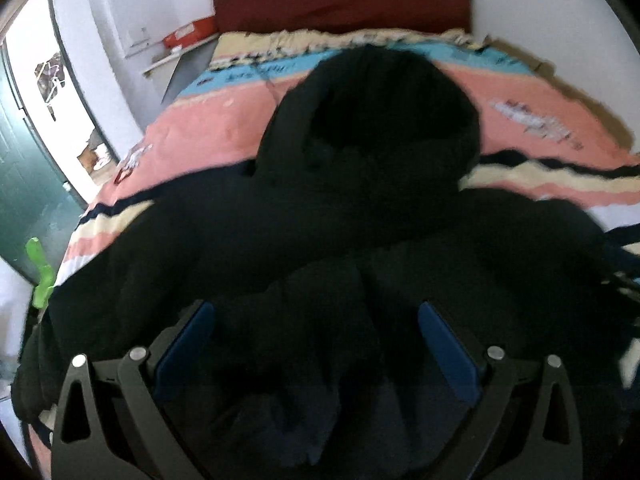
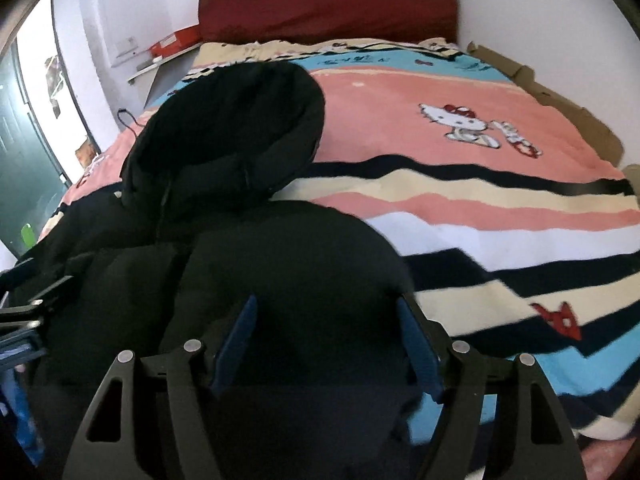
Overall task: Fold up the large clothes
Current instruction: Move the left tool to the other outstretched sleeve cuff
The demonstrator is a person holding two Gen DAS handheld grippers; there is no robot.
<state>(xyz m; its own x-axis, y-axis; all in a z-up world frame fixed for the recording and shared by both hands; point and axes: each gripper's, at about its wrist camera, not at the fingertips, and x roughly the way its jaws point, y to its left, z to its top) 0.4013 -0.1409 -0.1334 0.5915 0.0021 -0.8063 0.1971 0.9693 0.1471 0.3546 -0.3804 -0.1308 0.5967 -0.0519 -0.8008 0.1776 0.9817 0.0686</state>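
A large black hooded jacket lies on the bed, hood toward the headboard. My left gripper is open, its blue pads spread wide over the bunched lower part of the jacket. In the right wrist view the jacket fills the left and centre, with its hood at the upper left. My right gripper is open with jacket fabric between its blue pads, at the jacket's right side. The left gripper's body shows at the left edge.
The bed carries a striped pink, blue and cream blanket with a cartoon cat print. A dark red headboard stands at the far end. An orange box sits on a shelf to the left. A green door is at the left.
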